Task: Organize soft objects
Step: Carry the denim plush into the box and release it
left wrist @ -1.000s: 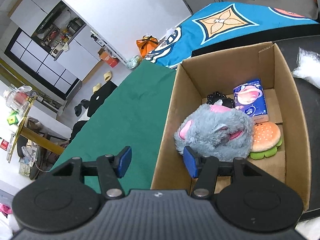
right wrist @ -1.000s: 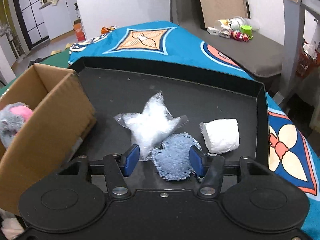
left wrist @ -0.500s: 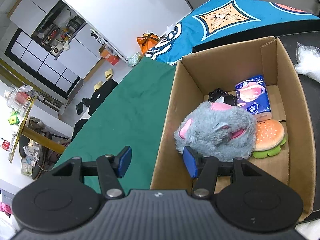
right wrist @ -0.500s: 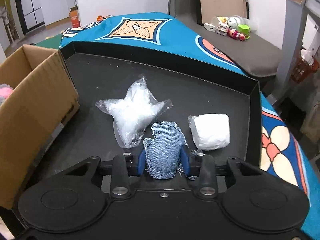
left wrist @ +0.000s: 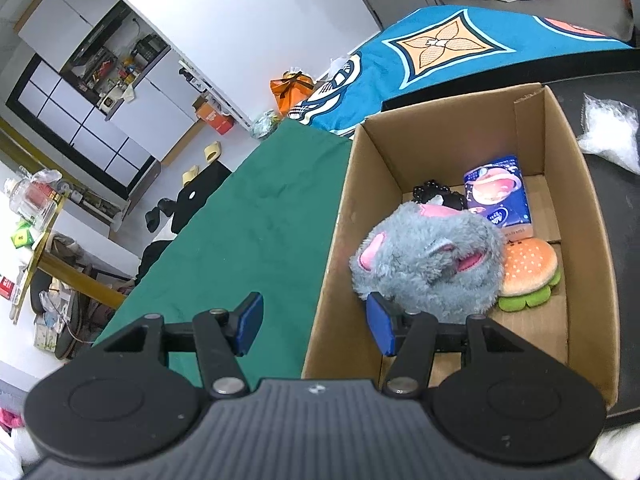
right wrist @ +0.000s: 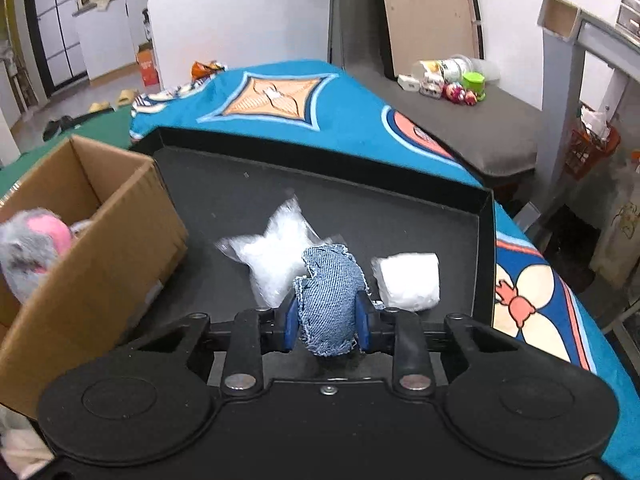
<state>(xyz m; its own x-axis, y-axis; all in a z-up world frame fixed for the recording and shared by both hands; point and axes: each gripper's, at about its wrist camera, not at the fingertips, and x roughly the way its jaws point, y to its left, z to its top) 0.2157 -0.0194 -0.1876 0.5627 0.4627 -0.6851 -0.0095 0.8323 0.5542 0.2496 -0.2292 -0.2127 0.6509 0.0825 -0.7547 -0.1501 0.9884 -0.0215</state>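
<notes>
Jaws of the right gripper (right wrist: pixel 327 322) closing on the denim pouch (right wrist: pixel 329 300); left gripper (left wrist: pixel 314 324) half-open, empty. Cardboard box (left wrist: pixel 592 248) partly filled; plastic bag (right wrist: pixel 272 256) and white roll (right wrist: pixel 406 280) remain.

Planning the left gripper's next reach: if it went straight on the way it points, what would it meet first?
Probably the cardboard box's near left wall, which stands between the left gripper's open fingers; depth is unclear.

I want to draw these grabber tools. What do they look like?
Both look alike. The left gripper and right gripper have matte black bodies with two round discs, black arms joined by silver pins, and black fingers with blue pads. The left body has ribbed grooves. No cables, hands or sleeves show.
</notes>
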